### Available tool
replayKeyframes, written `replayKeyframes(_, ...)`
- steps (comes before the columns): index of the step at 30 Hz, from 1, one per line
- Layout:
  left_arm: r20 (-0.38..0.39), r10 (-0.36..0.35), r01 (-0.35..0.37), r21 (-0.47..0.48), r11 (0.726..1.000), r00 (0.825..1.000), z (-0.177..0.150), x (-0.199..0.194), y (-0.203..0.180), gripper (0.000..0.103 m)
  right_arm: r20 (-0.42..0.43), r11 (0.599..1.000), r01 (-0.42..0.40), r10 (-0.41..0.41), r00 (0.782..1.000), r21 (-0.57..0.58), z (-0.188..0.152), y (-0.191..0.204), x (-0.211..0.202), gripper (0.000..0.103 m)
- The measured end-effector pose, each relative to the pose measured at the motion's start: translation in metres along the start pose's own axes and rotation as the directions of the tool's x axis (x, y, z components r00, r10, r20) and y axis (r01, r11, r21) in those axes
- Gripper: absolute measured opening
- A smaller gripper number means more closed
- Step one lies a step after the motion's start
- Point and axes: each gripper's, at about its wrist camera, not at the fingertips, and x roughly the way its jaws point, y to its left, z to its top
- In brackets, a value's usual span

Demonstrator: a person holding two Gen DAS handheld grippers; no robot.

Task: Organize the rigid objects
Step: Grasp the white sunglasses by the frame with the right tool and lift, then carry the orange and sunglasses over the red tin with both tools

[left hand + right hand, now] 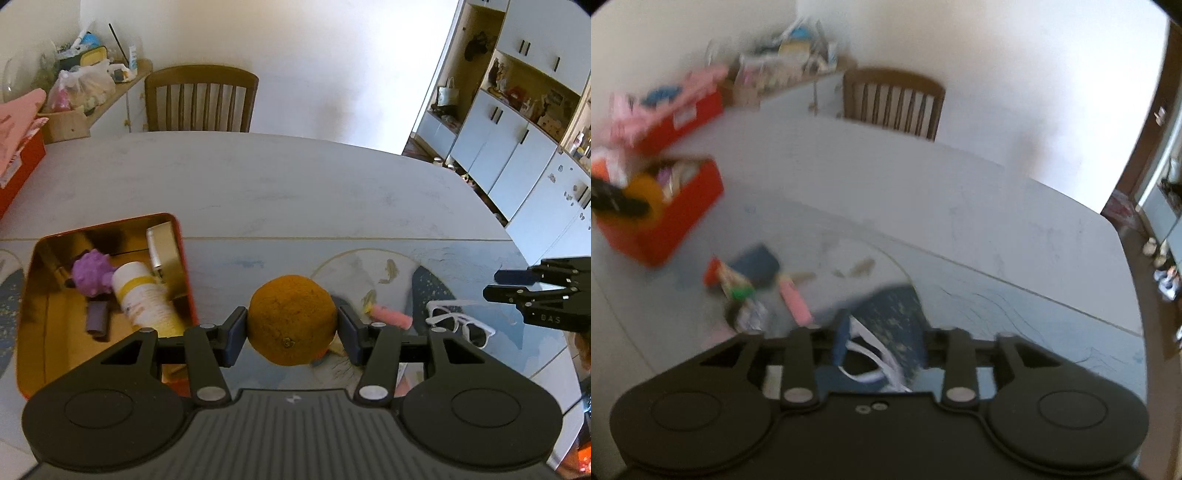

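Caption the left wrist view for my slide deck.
Left gripper holding an orange beside the open red tin.

tin (181,258) – glossy metal | orange (291,319) – rough, matt | sunglasses (458,321) – probably plastic

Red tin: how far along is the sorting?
Partly done. The red tin already holds a purple toy and a white bottle. The left tongs grip the orange. White sunglasses and a pink item remain on the table.
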Motion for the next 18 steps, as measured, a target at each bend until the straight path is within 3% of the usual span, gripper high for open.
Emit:
replayKeyframes(5,-0.015,0.021,-0.022,-0.026,0.999,1.000,-0.015,-0.008,0.010,0.052,-0.141,0.989,-0.095,0.078,0.987,-0.117,-0.006,-0.011,0.029,0.041)
replayKeyframes(10,-0.022,0.048,-0.049,-0.057,0.997,0.999,-0.026,-0.014,0.015,0.052,-0.229,0.962,-0.161,0.110,0.967,-0.220,-0.011,-0.012,0.049,0.037)
replayKeyframes(12,-0.024,0.060,-0.061,-0.071,0.996,0.998,-0.028,-0.016,0.016,0.052,-0.256,0.951,-0.202,0.140,0.957,-0.235,-0.012,-0.013,0.054,0.033)
replayKeyframes(14,-0.025,0.073,-0.075,-0.087,0.993,0.997,-0.030,-0.017,0.016,0.052,-0.285,0.941,-0.236,0.163,0.945,-0.244,-0.013,-0.013,0.059,0.019)
replayKeyframes(18,-0.026,0.092,-0.095,-0.103,0.990,0.995,-0.033,-0.019,0.013,0.052,-0.286,0.932,-0.274,0.202,0.937,-0.239,-0.013,-0.015,0.061,0.011)
